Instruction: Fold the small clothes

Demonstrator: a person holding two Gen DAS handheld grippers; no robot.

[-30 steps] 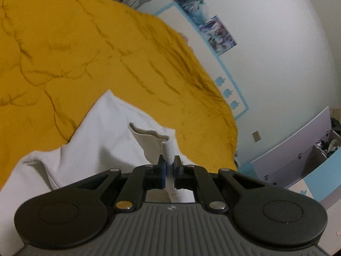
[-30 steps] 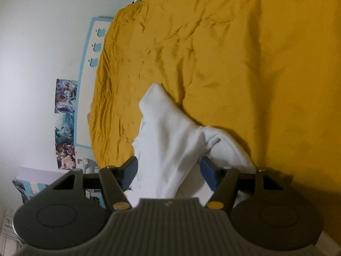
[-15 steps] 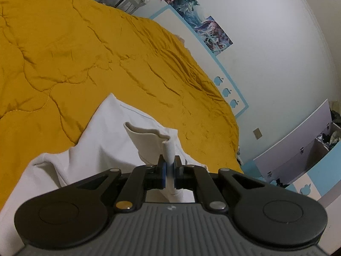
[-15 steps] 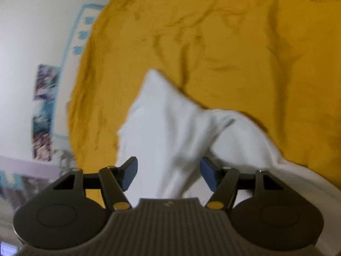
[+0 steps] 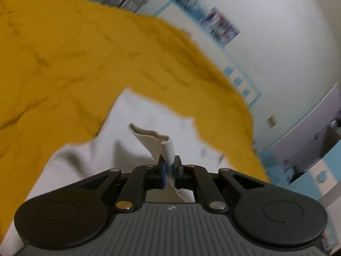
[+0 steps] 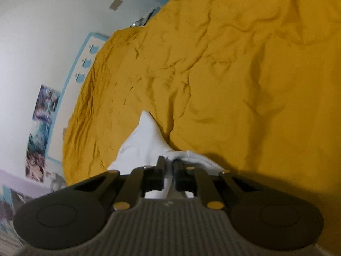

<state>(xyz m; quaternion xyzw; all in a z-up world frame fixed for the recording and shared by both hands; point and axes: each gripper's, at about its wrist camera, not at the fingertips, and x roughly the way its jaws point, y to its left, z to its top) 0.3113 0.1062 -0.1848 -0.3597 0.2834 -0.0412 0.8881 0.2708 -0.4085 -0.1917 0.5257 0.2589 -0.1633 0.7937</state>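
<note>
White cloth fills the lower middle of our left wrist view: the small white garment [image 5: 136, 132] lies rumpled on the mustard-yellow bedspread [image 5: 64, 64], near the edge of the bed that runs along the wall [image 5: 287, 32]. Our left gripper [image 5: 169, 171] has its fingers together, clamped on a ribbed cuff [image 5: 167, 151] that stands up from between the blue pads. This view is smeared by blur, so the posters [image 5: 219, 27] on the wall are only patches of colour.

From our right wrist view, the same garment [image 6: 145, 143] tapers to a point toward the middle of the bedspread [image 6: 234, 74]. Our right gripper [image 6: 169, 170] has its fingers drawn close together, pinching a fold of the white fabric between them. A blue-bordered panel [image 6: 85, 61] and a poster [image 6: 42, 117] hang on the wall [image 6: 32, 32] beyond the bed's far edge.
</note>
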